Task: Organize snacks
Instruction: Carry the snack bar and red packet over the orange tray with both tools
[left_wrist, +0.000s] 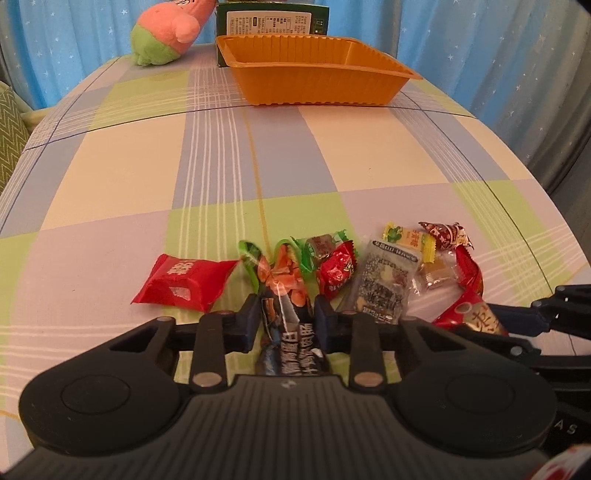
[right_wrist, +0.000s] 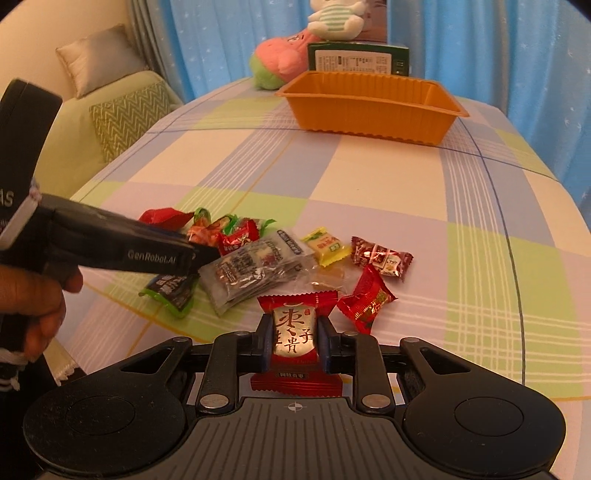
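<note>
My left gripper is shut on a dark packet with green edges, low over the pile of snacks; the packet also shows in the right wrist view under the left gripper. My right gripper is shut on a red and silver jujube packet, at the pile's near right side; the same packet shows in the left wrist view. Several wrapped snacks lie between them: a red packet, a clear sesame bar packet, a yellow candy. An empty orange tray stands at the far end.
A plaid cloth covers the table. A green box and a pink and green plush toy stand behind the tray. A sofa with cushions lies to the left. Blue curtains hang behind.
</note>
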